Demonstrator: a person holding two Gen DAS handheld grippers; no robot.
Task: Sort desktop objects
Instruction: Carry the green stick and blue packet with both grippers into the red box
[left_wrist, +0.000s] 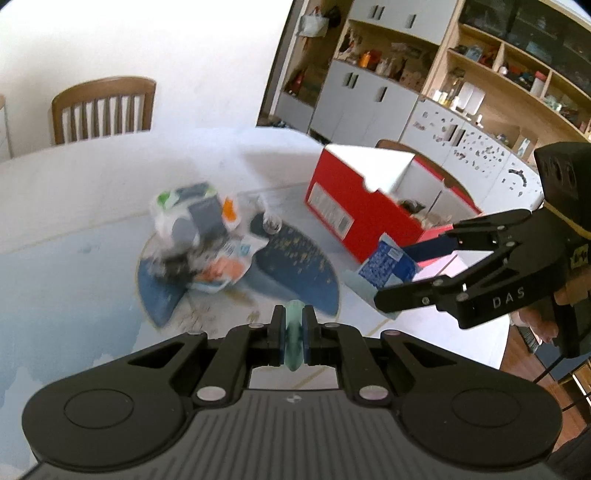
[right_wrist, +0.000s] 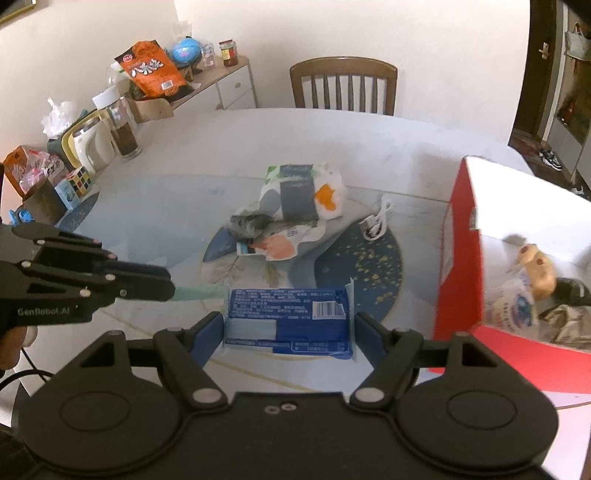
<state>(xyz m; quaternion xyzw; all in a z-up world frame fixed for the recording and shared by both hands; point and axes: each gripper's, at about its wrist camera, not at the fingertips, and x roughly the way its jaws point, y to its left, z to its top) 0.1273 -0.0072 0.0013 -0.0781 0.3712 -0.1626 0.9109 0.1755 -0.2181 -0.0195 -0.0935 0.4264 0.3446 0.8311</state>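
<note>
**Desktop sorting: both claws loaded, box standing open**

Left gripper (left_wrist: 293, 334): its jaws are closing tightly on a thin pale green strip (left_wrist: 294, 332), which is standing on edge between the blue pads and sticking out past the fingertips. In the right wrist view this gripper (right_wrist: 162, 282) is reaching in from the left, with the green strip (right_wrist: 199, 291) showing just beyond its tips.

Right gripper (right_wrist: 290, 325): its jaws are standing wide, spanning a blue packet (right_wrist: 290, 317) by its two short ends; the packet is being held flat, printed side and barcode facing up, above the table (right_wrist: 166, 184). In the left wrist view the same gripper (left_wrist: 417, 269) is carrying the packet (left_wrist: 388, 266) just beside the red box (left_wrist: 343, 206).

Red box (right_wrist: 458, 266): sitting on the table's right part, lid up, with snack packets (right_wrist: 517, 306) lying inside.

Remaining pile (right_wrist: 291, 218): crumpled bags and wrappers lying on a round blue mat (right_wrist: 362, 266) at the table's centre, a small white item (right_wrist: 375, 221) just beside it.

Background: a wooden chair (right_wrist: 343, 85) standing at the far edge; a puzzle cube (right_wrist: 79, 181) and a kettle (right_wrist: 90, 144) sitting at the far left.
</note>
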